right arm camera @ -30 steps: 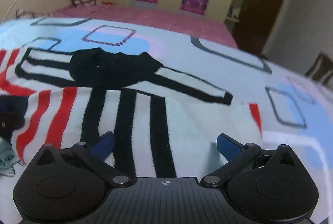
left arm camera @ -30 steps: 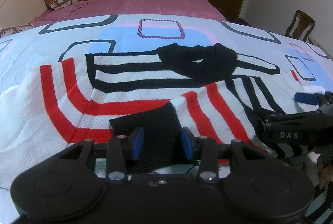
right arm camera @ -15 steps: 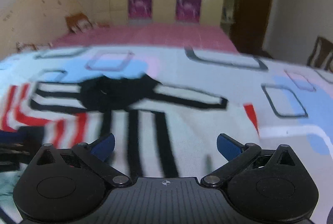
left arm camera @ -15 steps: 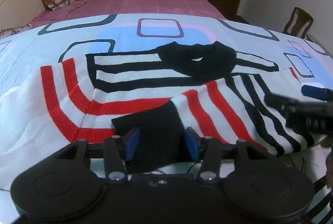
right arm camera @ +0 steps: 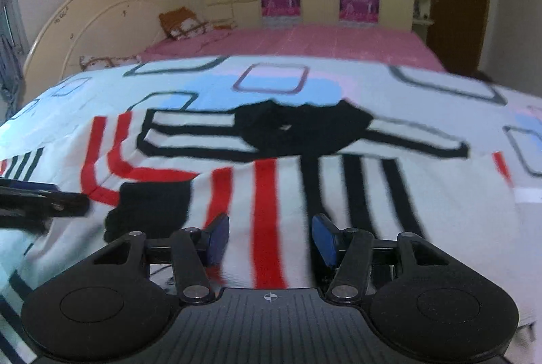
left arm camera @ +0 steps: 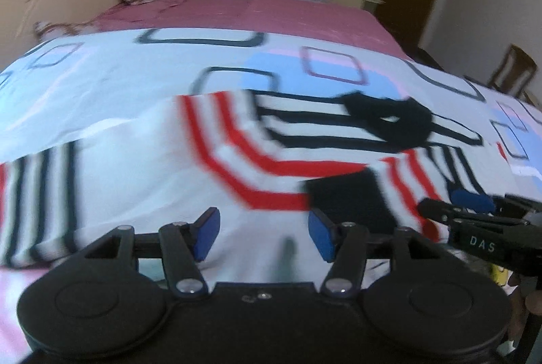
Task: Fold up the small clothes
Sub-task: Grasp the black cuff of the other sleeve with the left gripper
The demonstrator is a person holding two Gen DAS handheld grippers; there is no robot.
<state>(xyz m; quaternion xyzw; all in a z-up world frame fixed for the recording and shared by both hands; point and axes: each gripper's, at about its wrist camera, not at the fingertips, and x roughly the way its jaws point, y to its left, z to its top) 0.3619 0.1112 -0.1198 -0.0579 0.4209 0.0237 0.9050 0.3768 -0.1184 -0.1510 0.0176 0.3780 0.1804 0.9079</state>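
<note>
A white knitted sweater (left arm camera: 257, 167) with red and black stripes and a black collar (left arm camera: 389, 120) lies on the bed. One sleeve is folded across the body, its black cuff (left arm camera: 342, 194) lying free. My left gripper (left arm camera: 262, 233) is open and empty over the sweater's white part, left of the cuff. My right gripper (right arm camera: 269, 237) is partly open around the folded sleeve (right arm camera: 267, 194), with the cloth between its pads; it also shows at the right in the left wrist view (left arm camera: 471, 199). The cuff (right arm camera: 152, 208) lies left of it.
The sweater rests on a white bedsheet (left arm camera: 135, 83) with blue patches and square outlines. Behind it is a pink bed (right arm camera: 305, 42) with a cream headboard (right arm camera: 84, 18) and pillows. A wooden chair (left arm camera: 515, 72) stands at the right.
My left gripper has opened, let go of the black cuff and moved left. My right gripper has moved left onto the folded sleeve and narrowed around it.
</note>
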